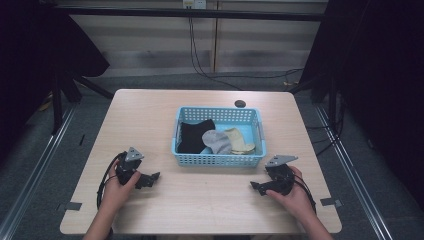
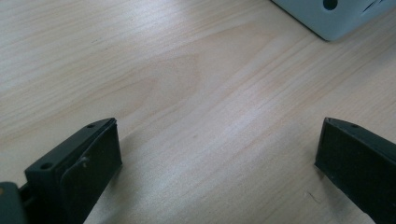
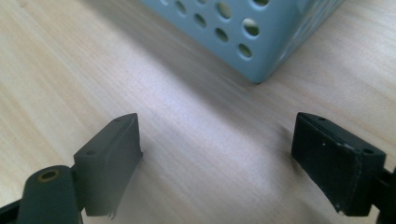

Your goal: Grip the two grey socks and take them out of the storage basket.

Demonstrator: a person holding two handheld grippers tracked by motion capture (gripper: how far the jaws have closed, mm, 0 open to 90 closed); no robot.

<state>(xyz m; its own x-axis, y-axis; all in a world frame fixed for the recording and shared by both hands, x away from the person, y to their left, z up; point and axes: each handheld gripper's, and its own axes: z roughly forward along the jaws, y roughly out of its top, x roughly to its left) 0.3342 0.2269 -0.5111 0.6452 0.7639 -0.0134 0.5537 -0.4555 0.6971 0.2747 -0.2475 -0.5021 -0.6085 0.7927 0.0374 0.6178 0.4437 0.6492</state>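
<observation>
I see the bench (image 1: pixel 200 200) carrying a blue perforated basket (image 1: pixel 218 160) at centre-far, holding a black garment (image 1: pixel 192 135), a grey sock (image 1: pixel 218 142) and a yellowish sock (image 1: pixel 239 140). My left gripper (image 1: pixel 150 179) and right gripper (image 1: pixel 256 186) rest near it, jaws wide apart, empty. Reaching in, a jaw might catch the rim and shove the basket.

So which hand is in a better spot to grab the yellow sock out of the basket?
Probably the right gripper. The yellow sock lies in the right end of the blue basket, nearer that side. The left gripper sits nearer the black sock. Both are open and resting on the table.
</observation>
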